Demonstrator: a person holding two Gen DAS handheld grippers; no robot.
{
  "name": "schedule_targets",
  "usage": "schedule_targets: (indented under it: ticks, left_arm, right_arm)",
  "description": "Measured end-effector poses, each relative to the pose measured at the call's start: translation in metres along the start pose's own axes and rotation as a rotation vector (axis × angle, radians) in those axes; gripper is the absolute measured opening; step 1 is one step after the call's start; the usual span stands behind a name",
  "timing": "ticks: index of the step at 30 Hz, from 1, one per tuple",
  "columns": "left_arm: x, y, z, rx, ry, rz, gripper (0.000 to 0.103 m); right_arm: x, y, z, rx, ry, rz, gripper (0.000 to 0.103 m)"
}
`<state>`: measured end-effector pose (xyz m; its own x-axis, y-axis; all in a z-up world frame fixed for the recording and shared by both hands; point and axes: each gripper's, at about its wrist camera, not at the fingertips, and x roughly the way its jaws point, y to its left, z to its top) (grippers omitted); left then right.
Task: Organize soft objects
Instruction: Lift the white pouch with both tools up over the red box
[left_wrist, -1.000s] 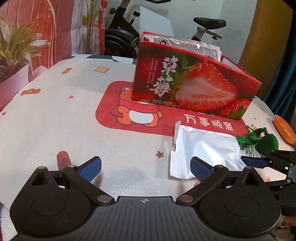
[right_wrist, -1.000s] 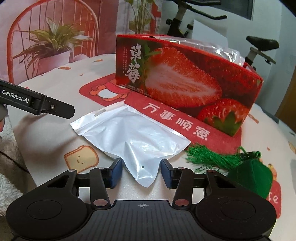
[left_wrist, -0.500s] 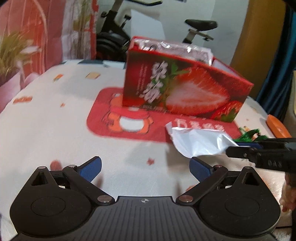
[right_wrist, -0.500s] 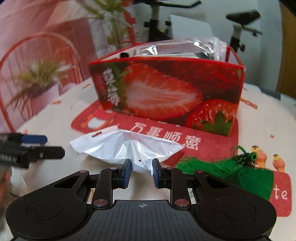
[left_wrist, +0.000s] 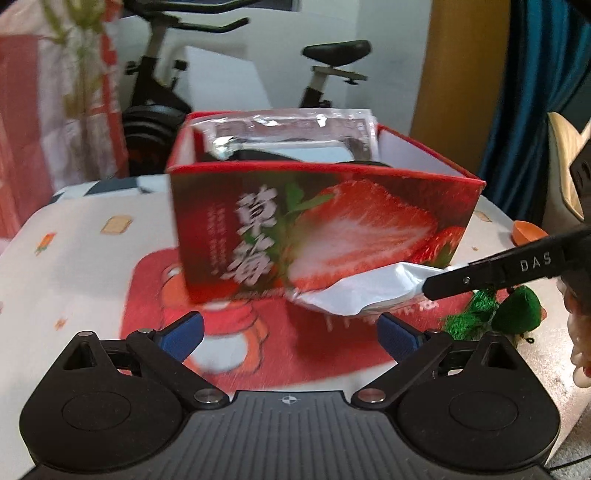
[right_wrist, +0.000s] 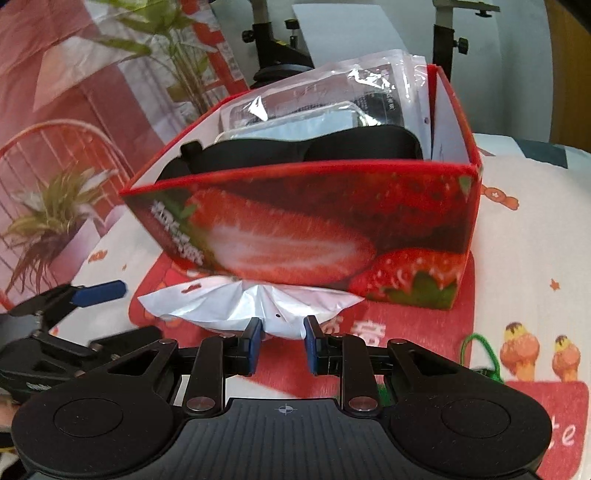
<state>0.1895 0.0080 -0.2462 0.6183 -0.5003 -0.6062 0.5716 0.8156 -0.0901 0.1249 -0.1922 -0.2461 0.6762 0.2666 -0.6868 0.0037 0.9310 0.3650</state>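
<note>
Readable text: box (right_wrist: 332, 236) front carries white Chinese "草莓" over a cut-strawberry print; the smaller columns beside it are too blurred to read. Right gripper's finger, seen from the left wrist view, is stamped "DAS". Red mat (right_wrist: 417, 354) shows "te" in white at 4 o'clock in the right wrist view; the white characters under the pouch are mostly covered. Right gripper (right_wrist: 282, 345): blue pads pinching the bottom corner of the white pouch (right_wrist: 236, 301), which fans out from the pads toward 12 o'clock, off the mat, its far edge at the base of the box's front wall; I can't tell if it touches. Hang-hole end of the pouch points to 10 o'clock. From the left view the pouch (left_wrist: 354, 291) hangs in front of the box (left_wrist: 325, 229) at 2 o'clock from the left gripper (left_wrist: 291, 334), clamped by the right gripper (left_wrist: 428, 288) coming in from 3 o'clock. Left gripper: fingers spread wide, nothing between them, over the mat's bear print (left_wrist: 221, 332). Box is open-topped and holds clear plastic packets (right_wrist: 332, 96) at the back and a black soft item (right_wrist: 295, 151) in front. Green tassel (left_wrist: 491, 314) lies on the mat at 3 o'clock of the left gripper. Exercise bike (left_wrist: 166, 92) behind the table (left_wrist: 66, 258).
</note>
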Motion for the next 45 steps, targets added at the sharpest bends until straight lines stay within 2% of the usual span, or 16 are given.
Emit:
schedule_targets:
  ticks: [4,8,10,12,14,16,17,18,21,23,31,36,40,42,43,45]
  left_arm:
    - [0.022,-0.007,0.009,0.069,0.000,-0.011,0.096]
    - [0.032,-0.008,0.015,0.069,-0.016,-0.019,0.089]
    - [0.038,-0.008,0.019,0.066,-0.026,-0.026,0.085]
    - [0.042,-0.010,0.022,0.086,-0.034,-0.037,0.075]
    - [0.044,-0.010,0.024,0.082,-0.030,-0.048,0.075]
    - [0.046,-0.010,0.023,0.070,-0.026,-0.071,0.067]
    - [0.046,-0.009,0.021,0.070,-0.023,-0.075,0.054]
    - [0.047,-0.009,0.021,0.065,-0.019,-0.073,0.047]
    - [0.049,-0.004,0.022,0.011,-0.020,-0.083,0.042]
    - [0.049,-0.002,0.022,-0.006,-0.022,-0.088,0.041]
    - [0.051,0.000,0.023,-0.011,-0.015,-0.100,0.042]
    - [0.052,-0.007,0.020,0.029,-0.031,-0.099,0.050]
    - [0.052,-0.015,0.018,0.046,-0.049,-0.094,0.049]
    - [0.051,-0.013,0.020,0.030,-0.048,-0.115,0.037]
    - [0.049,-0.011,0.020,0.020,-0.046,-0.136,0.035]
    - [0.045,-0.010,0.019,0.018,-0.050,-0.144,0.032]
  right_arm:
    - [0.000,-0.009,0.010,0.053,-0.020,0.014,0.022]
    - [0.001,-0.011,0.013,0.063,-0.035,0.010,0.024]
    - [-0.001,-0.012,0.015,0.061,-0.060,0.005,0.027]
    - [-0.004,-0.010,0.016,0.042,-0.094,-0.009,0.031]
    - [-0.008,-0.009,0.017,0.026,-0.125,-0.018,0.034]
    - [-0.013,-0.009,0.015,0.008,-0.154,-0.031,0.037]
    - [-0.016,-0.008,0.014,-0.004,-0.168,-0.040,0.038]
    - [-0.018,-0.007,0.013,-0.019,-0.185,-0.052,0.038]
    - [-0.025,-0.007,0.009,-0.056,-0.219,-0.064,0.041]
    - [-0.025,-0.008,0.007,-0.080,-0.221,-0.070,0.047]
    - [0.003,-0.006,-0.004,-0.131,-0.200,-0.124,0.046]
    - [0.014,-0.003,-0.007,-0.133,-0.202,-0.116,0.046]
    - [0.017,0.006,-0.010,-0.173,-0.209,-0.132,0.033]
    - [0.014,0.006,-0.008,-0.172,-0.213,-0.134,0.025]
    - [0.011,0.005,-0.007,-0.163,-0.215,-0.129,0.018]
    - [0.007,0.003,-0.006,-0.148,-0.222,-0.122,0.015]
